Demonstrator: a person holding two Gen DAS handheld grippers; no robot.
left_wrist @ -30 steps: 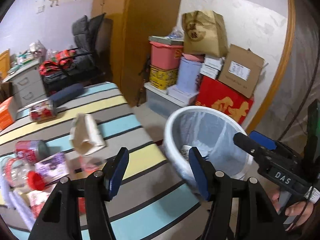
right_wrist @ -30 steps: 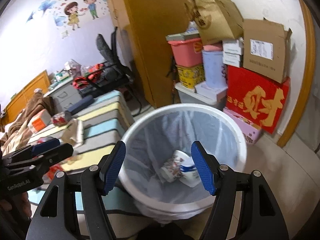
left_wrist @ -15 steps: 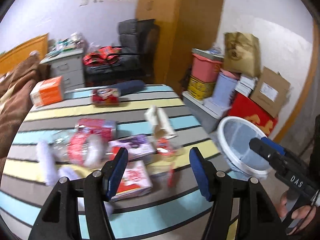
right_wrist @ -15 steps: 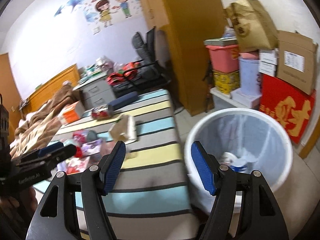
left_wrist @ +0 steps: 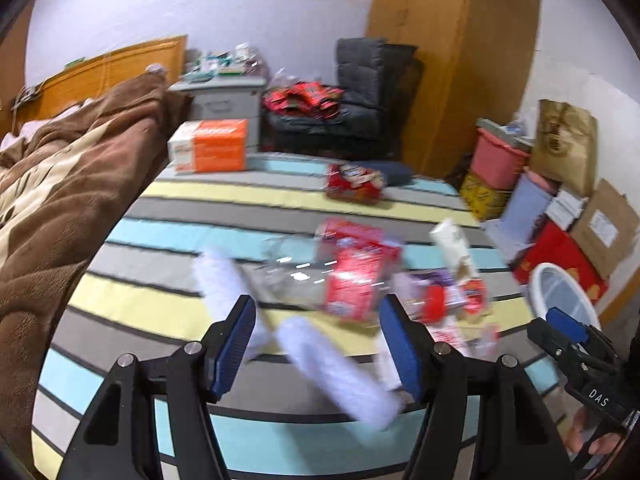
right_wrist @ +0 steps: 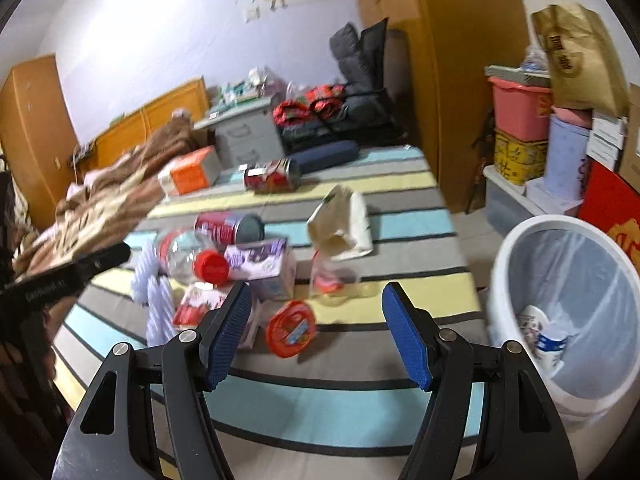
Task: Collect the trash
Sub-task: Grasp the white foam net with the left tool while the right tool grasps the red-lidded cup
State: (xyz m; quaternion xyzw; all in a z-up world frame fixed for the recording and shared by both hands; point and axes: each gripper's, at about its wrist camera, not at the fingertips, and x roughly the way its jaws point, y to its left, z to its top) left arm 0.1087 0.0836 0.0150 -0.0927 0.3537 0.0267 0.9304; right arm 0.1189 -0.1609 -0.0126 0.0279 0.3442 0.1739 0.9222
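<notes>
both the left gripper point(left_wrist: 318, 340) and the right gripper point(right_wrist: 316, 330) are held wide open with nothing in them. the trash point(right_wrist: 240, 256) is spread on the striped mat point(right_wrist: 400, 224). the white bin point(right_wrist: 560, 280) is seen beside the mat, with two cups point(right_wrist: 540, 330) inside.

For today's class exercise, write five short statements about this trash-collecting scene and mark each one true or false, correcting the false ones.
1. Both tools, the left tool and the right tool, are open and hold nothing. True.
2. The white trash bin is completely empty. False: at least two pieces of trash already lie at its bottom.
3. The orange box sits on the striped bed near the brown blanket. True.
4. The clear bottle with a red cap stands upright. False: it lies on its side.
5. The round red lid is inside the bin. False: it lies on the bed.
</notes>
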